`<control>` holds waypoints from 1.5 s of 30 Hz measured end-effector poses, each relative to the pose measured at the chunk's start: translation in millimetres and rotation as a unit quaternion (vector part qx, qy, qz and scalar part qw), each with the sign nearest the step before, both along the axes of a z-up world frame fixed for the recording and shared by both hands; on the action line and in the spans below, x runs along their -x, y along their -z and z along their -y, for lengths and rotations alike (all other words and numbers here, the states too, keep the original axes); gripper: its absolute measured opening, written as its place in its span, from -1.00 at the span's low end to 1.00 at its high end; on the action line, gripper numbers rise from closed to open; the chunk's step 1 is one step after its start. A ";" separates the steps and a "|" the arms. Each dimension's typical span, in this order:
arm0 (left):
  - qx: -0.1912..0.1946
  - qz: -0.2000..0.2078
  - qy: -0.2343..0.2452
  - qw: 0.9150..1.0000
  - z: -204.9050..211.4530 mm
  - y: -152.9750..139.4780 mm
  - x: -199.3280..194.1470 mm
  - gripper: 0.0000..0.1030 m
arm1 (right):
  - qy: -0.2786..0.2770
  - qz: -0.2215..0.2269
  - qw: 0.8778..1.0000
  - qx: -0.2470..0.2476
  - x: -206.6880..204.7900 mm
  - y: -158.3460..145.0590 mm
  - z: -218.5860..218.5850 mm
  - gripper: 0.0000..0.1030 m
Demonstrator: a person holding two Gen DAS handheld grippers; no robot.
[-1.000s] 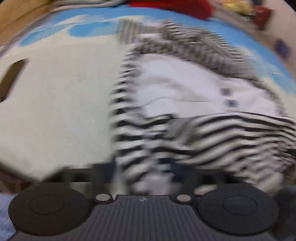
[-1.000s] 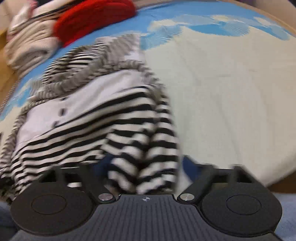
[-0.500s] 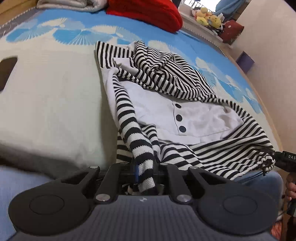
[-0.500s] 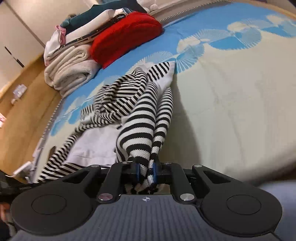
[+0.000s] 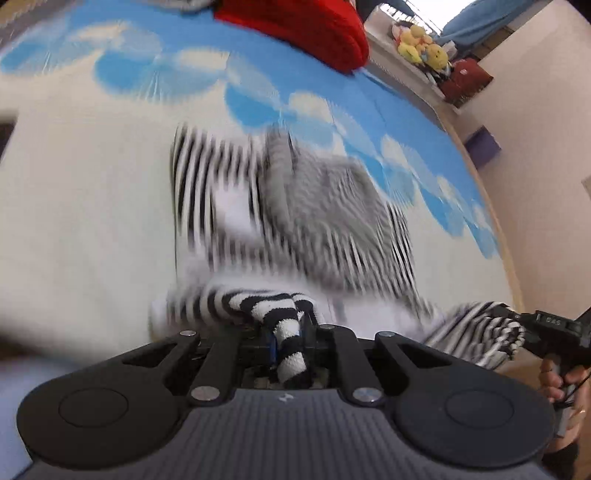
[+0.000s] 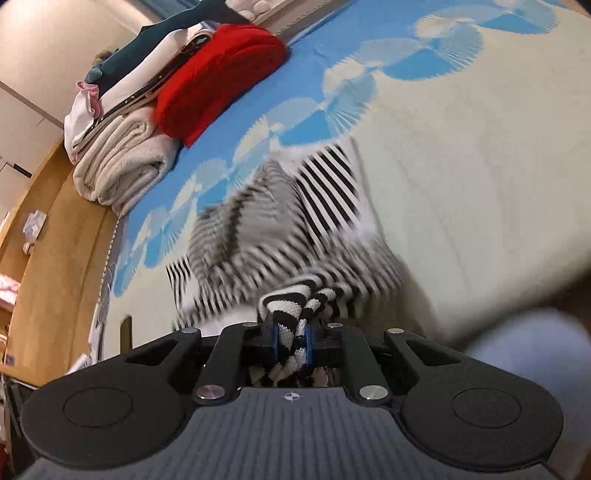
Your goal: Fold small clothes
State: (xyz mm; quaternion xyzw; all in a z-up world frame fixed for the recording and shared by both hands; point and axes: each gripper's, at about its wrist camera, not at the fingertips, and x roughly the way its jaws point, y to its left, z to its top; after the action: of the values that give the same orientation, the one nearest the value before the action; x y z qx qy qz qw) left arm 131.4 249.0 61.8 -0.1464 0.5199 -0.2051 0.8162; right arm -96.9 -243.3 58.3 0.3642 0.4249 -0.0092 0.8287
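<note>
While clamping one bunched corner of the striped top [image 5: 314, 221] in the left gripper [image 5: 291, 347] and the other near corner in the right gripper [image 6: 291, 347], holds that near edge up off the bed [image 5: 74, 221]. Both clenched hard on knit, fabric squeezed between the blue pads and poking out behind them. Nothing slack in either pinch, by the look of it.

Hard to read the rest of the top: all blur, stripes smeared, apparently drooping from the two held corners toward the cream and blue cover, far end probably resting on it.

Now, doing this step well. Looks like the carry-over of a fold, so keep both corners level with each other and pull them gently apart to take the sag out of the edge between them. Avoid yanking; stretchy knit like this likely twists and drags its far end along. Aim to lay the near edge over the far one, corners matched, then press down before letting go. Steer clear of the red garment [image 5: 295, 29] and the stack of folded clothes [image 6: 122, 162] at the far end of the bed, well apart from the work for now. Release both sides together, not one after the other.
</note>
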 end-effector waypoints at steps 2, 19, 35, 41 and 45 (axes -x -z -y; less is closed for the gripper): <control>-0.002 -0.004 -0.031 1.000 13.5 5.7 -79.9 -0.74 | 0.012 -0.013 1.000 0.018 -80.7 2.1 8.6 -0.74; -0.089 0.024 -0.151 0.984 0.4 101.2 -147.6 0.96 | 0.003 0.055 0.983 0.176 -189.2 88.2 5.1 0.49; -0.049 0.052 -0.015 0.997 12.0 107.7 -131.2 -0.73 | 0.039 0.074 0.991 0.106 -172.1 84.0 24.2 -0.85; -0.070 0.022 -0.032 0.997 0.8 127.6 -138.2 -0.72 | 0.074 -0.047 0.991 0.099 -191.6 130.6 50.4 -0.85; -0.092 0.050 -0.022 0.994 9.1 123.8 -128.0 -0.10 | 0.080 -0.025 0.992 0.094 -180.0 130.6 48.0 -0.60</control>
State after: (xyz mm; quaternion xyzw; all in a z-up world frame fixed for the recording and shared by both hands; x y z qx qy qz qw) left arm 259.4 239.9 -62.0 -0.0714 0.4920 -0.1454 0.8554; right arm 83.1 -291.3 -72.2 0.3175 0.4125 -0.1242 0.8448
